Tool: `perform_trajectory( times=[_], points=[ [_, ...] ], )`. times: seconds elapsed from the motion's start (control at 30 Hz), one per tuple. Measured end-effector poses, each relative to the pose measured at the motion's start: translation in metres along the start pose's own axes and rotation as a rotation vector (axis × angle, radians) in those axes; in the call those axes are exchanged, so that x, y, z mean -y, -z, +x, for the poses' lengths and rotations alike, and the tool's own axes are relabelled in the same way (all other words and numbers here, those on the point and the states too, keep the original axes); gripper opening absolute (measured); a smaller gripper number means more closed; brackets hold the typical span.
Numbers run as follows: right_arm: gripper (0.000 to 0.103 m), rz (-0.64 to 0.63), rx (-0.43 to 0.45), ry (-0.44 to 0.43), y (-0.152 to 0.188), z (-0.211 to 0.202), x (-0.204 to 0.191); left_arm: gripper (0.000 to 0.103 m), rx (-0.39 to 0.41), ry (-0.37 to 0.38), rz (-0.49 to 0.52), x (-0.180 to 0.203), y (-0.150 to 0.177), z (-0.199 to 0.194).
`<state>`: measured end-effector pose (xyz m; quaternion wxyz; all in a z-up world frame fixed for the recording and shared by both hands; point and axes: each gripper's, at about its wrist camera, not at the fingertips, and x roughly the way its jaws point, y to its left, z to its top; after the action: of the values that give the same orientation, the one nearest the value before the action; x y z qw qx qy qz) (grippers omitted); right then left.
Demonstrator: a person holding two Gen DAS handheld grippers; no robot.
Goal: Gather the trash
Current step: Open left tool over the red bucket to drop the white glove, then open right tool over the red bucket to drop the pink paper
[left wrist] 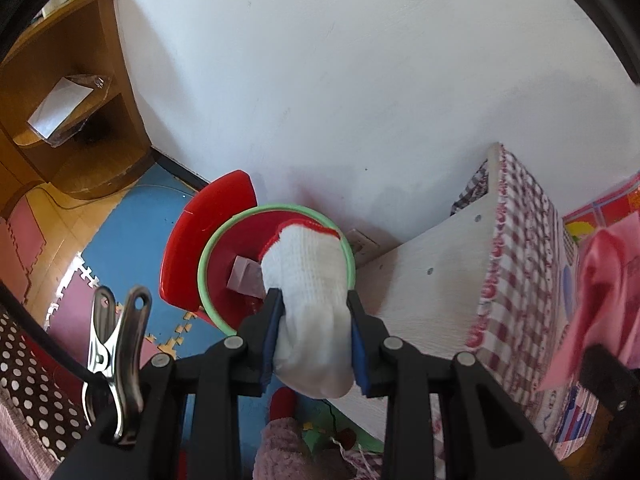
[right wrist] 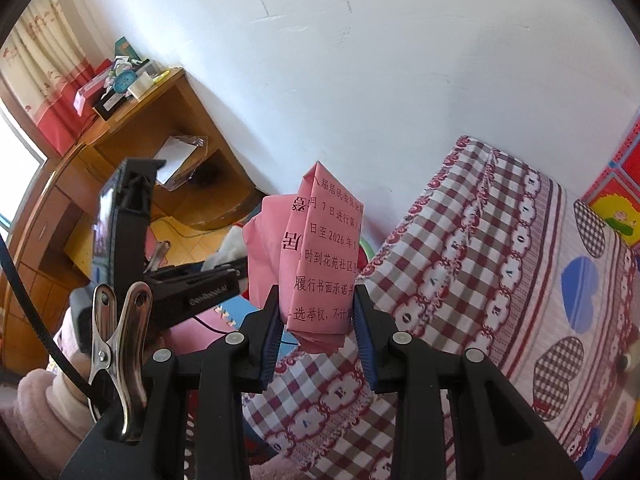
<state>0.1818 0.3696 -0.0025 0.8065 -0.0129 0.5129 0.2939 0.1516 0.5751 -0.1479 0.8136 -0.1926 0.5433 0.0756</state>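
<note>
My left gripper [left wrist: 314, 312] is shut on a white knit glove with a red cuff [left wrist: 310, 276], held just above a red bin with a green rim [left wrist: 212, 280] on the floor by the wall. A pink-purple scrap [left wrist: 246, 278] lies inside the bin, and its red lid [left wrist: 192, 240] leans behind it. My right gripper [right wrist: 316, 312] is shut on a folded pink paper with printed text [right wrist: 320, 256], held above the edge of a checked cloth. That pink paper [left wrist: 596, 300] also shows at the right edge of the left wrist view. The left gripper [right wrist: 188, 280] appears at the left of the right wrist view.
A white cabinet covered by a red-checked cloth [left wrist: 520, 264] stands right of the bin, against the white wall [left wrist: 360, 80]. A wooden shelf unit [left wrist: 68, 92] with a plastic-wrapped packet [left wrist: 64, 108] stands at the left. Foam floor mats [left wrist: 132, 236] lie below. A fuzzy pink sleeve [right wrist: 44, 412] shows.
</note>
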Motion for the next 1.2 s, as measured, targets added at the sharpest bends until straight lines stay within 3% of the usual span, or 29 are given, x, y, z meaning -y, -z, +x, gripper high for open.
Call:
perform_trajectory(
  times=[0.27,0.7,0.93,1.2],
  points=[
    [0.034,-0.001,-0.026,0.018,-0.008,0.019,-0.002,0.032,-0.04,0.032,0.005,-0.013,-0.004,0.042],
    [0.034,0.008,-0.062,0.042,-0.02,0.042,-0.001,0.032,-0.087,0.018,0.027,-0.02,-0.017,0.084],
    [0.034,0.015,-0.073,0.044,-0.03,0.053,0.002,0.047,-0.109,0.015,0.047,-0.018,-0.022,0.092],
    [0.034,0.014,-0.084,0.034,-0.044,0.067,0.002,0.047,-0.107,0.005,0.029,-0.023,-0.029,0.09]
  ],
)
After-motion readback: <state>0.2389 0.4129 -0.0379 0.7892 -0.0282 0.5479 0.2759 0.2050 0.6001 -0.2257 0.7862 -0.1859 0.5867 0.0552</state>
